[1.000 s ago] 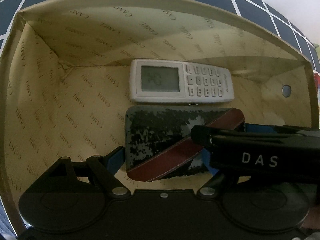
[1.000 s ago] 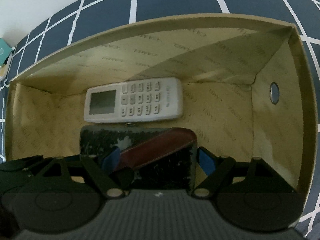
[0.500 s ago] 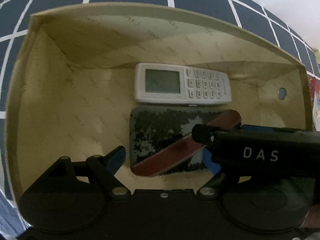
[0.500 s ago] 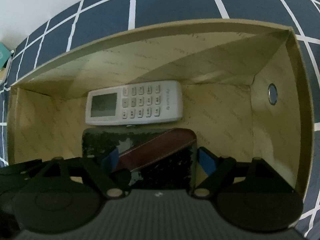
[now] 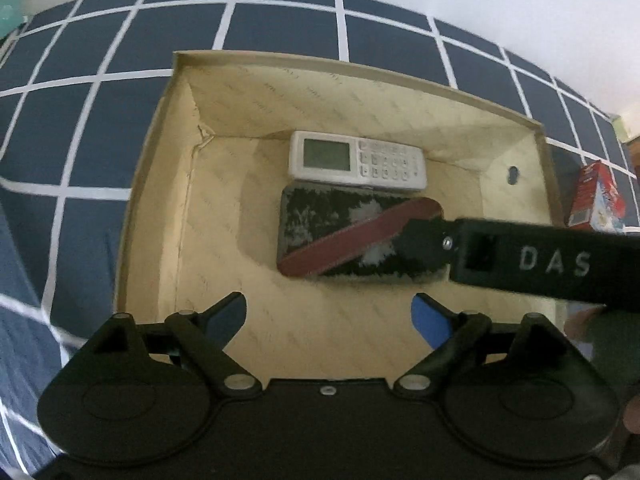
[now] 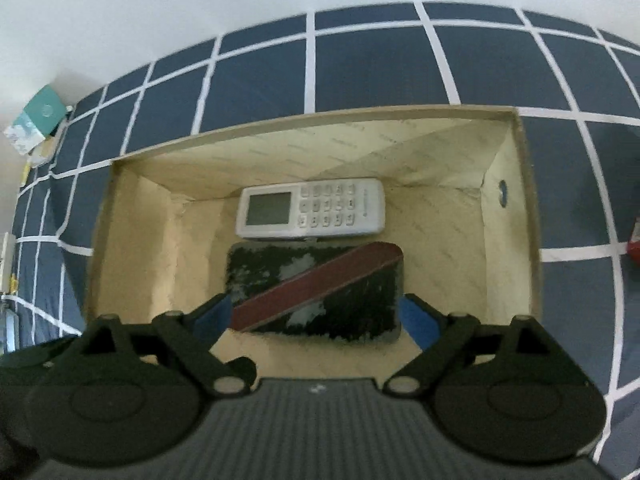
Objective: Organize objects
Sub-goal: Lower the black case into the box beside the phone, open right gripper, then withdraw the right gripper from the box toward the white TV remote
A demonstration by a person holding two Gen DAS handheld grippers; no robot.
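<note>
A beige cardboard box (image 5: pixel 160 184) (image 6: pixel 520 216) lies open on a navy checked cloth. On its floor lie a white keypad phone (image 5: pixel 356 160) (image 6: pixel 310 208) and, in front of it, a worn black case with a brown strap (image 5: pixel 344 236) (image 6: pixel 316 284). My left gripper (image 5: pixel 330 316) is open and empty above the box's near side. My right gripper (image 6: pixel 314 316) is open, its blue pads either side of the case's near end, not closed on it. Its black finger marked DAS (image 5: pixel 552 260) crosses the left wrist view.
A red carton (image 5: pixel 596 196) stands right of the box on the cloth; its edge shows in the right wrist view (image 6: pixel 634 240). A teal box (image 6: pixel 38 118) sits at the far left by the white wall (image 6: pixel 160 8).
Both grippers have pulled up and back from the box. The box looks smaller and more cloth shows around it. Phone and case have not moved.
</note>
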